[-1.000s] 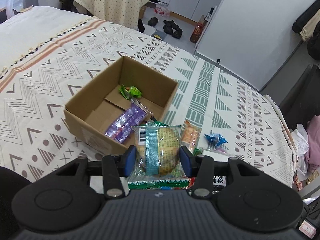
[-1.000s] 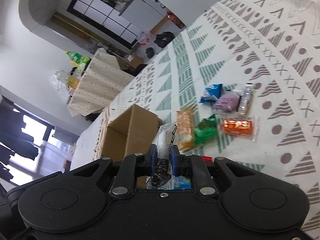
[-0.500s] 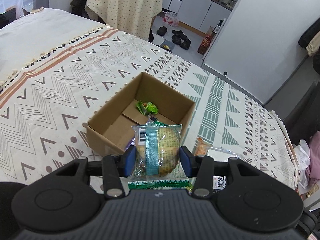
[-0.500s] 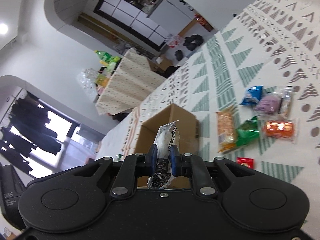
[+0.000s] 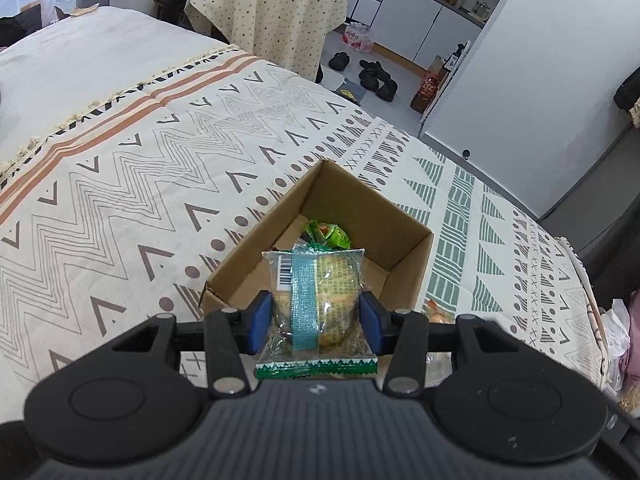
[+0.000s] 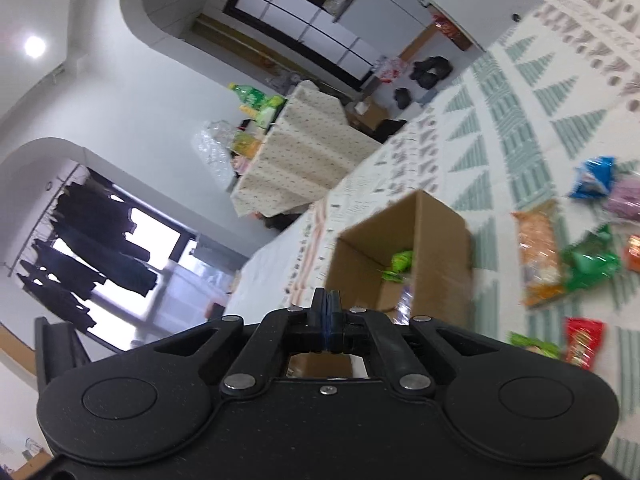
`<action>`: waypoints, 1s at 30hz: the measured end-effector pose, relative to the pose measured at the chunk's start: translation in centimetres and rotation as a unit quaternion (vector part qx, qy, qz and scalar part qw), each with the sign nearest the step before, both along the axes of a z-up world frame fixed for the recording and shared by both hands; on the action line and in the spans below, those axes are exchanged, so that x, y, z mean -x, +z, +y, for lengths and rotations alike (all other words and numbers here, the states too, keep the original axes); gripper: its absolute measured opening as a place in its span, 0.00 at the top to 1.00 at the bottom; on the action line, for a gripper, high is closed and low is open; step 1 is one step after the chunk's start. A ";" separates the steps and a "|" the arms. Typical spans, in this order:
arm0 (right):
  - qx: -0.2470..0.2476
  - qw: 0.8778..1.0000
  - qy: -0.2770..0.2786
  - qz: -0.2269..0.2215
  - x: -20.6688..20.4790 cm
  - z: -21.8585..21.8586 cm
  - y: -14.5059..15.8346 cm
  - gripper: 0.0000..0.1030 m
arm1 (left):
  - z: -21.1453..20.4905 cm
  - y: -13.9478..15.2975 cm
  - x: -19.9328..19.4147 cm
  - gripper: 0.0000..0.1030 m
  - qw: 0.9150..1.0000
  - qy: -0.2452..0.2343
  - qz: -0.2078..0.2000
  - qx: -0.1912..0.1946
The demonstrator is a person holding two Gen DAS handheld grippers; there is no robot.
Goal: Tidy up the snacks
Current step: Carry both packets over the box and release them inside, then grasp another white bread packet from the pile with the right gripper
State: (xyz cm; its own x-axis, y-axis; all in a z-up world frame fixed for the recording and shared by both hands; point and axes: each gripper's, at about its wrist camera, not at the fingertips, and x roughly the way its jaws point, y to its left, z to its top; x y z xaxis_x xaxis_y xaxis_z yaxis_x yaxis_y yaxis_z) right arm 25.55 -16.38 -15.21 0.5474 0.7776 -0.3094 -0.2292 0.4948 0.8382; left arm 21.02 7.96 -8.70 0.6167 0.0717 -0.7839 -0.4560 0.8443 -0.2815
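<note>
Over the patterned bedspread (image 5: 160,184) — the left gripper (image 5: 316,316) pinches a clear-wrapped pastry packet (image 5: 316,300) between its blue pads (image 5: 262,316), barcode and teal strip facing the camera, green zigzag hem at the bottom. The packet hangs above the near edge of an open cardboard box (image 5: 400,240) that sits on the bed; a green wrapper (image 5: 328,234) lies inside against the far wall.

Right wrist view, blurred: right gripper (image 6: 328,320) with its pads pressed flat together, nothing seen between them. Beyond it the same box (image 6: 436,248), a green packet (image 6: 400,262) inside. Loose snacks lie on the spread to the right of the box — an orange packet (image 6: 538,252), green bag (image 6: 592,260), blue packet (image 6: 592,176), red packet (image 6: 582,342).
</note>
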 end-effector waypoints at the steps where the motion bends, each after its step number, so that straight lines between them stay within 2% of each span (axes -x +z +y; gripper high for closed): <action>1: -0.003 1.000 0.001 -0.003 -0.3 0.4 0.1 1.00 | 0.2 -0.2 -0.2 0.55 1.000 0.000 0.002 0.000; 3: -0.008 1.000 0.002 0.000 -0.9 1.0 -0.2 1.00 | 0.4 -0.6 -0.6 0.55 1.000 -0.001 0.007 0.004; 7: 0.007 0.999 -0.008 0.034 -1.3 0.4 -1.2 1.00 | 0.8 -1.4 -1.6 0.55 1.000 -0.011 0.017 0.009; 10: 0.025 0.998 -0.024 0.057 -1.0 -0.8 -1.6 0.93 | 0.9 -1.9 -2.3 0.54 1.000 -0.015 0.025 0.009; 13: 0.054 0.995 -0.039 0.079 -0.6 -1.8 -2.1 0.91 | 1.1 -2.0 -2.6 0.45 1.000 -0.013 0.028 -0.005; 15: 0.064 0.992 -0.045 0.097 -0.2 -2.2 -2.6 0.86 | 1.4 -2.1 -2.7 0.39 0.999 -0.005 0.033 -0.002; 17: 0.089 0.989 -0.047 0.107 0.1 -2.1 -3.0 0.70 | 1.6 -2.0 -2.5 0.36 1.000 0.000 0.031 0.003; 18: 0.102 0.988 -0.048 0.109 0.4 -2.1 -3.1 0.67 | 1.7 -1.9 -2.3 0.35 1.000 0.001 0.029 0.003; 20: 0.131 0.983 -0.046 0.124 0.8 -1.8 -3.3 0.50 | 1.7 -1.8 -1.9 0.33 1.000 0.003 0.028 0.003; 24: 0.168 0.974 -0.038 0.150 1.6 -1.5 -4.1 0.45 | 2.0 -1.8 -1.1 0.30 1.000 0.010 0.028 0.007; 26: 0.186 0.969 -0.035 0.162 1.9 -1.3 -4.5 0.32 | 2.1 -1.8 -0.8 0.30 0.999 0.012 0.029 0.009; 30: 0.214 0.960 -0.028 0.179 2.3 -0.9 -5.1 0.18 | 2.4 -1.7 -0.2 0.29 0.999 0.018 0.031 0.010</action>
